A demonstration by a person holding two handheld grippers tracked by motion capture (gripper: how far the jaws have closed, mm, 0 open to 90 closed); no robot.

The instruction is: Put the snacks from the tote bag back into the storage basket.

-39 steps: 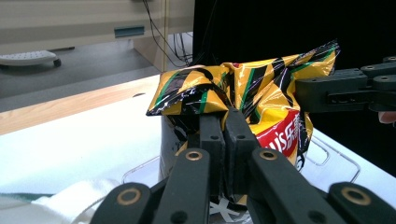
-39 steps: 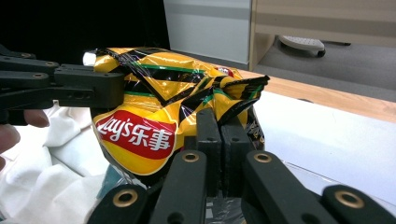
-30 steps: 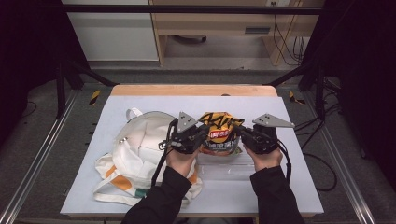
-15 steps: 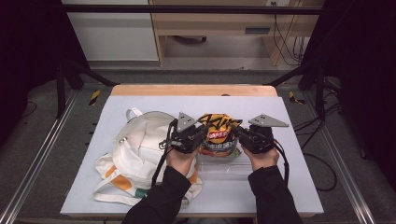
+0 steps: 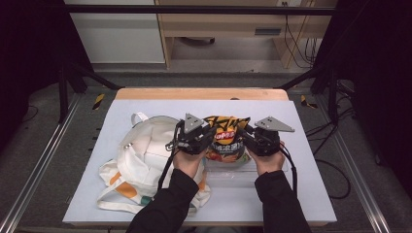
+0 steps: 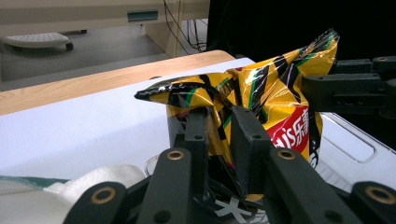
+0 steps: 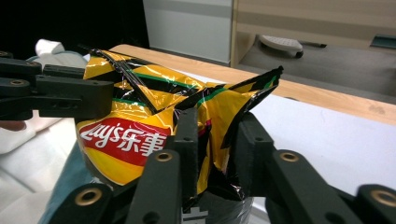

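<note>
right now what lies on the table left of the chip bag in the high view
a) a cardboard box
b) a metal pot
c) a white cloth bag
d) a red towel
c: a white cloth bag with straps lies just left of the yellow chip bag, beside the left gripper.

One Lay's crisp bag (image 5: 224, 137); one white canvas tote bag (image 5: 141, 160); one clear plastic tray (image 5: 243, 171); two claws, left (image 5: 206, 138) and right (image 5: 245, 138).

You see: chip bag (image 5: 224, 138) glossy crinkled foil | tote bag (image 5: 141, 160) matt cloth | table edge (image 5: 201, 93) smooth wood | tray (image 6: 355, 149) clear plastic
</note>
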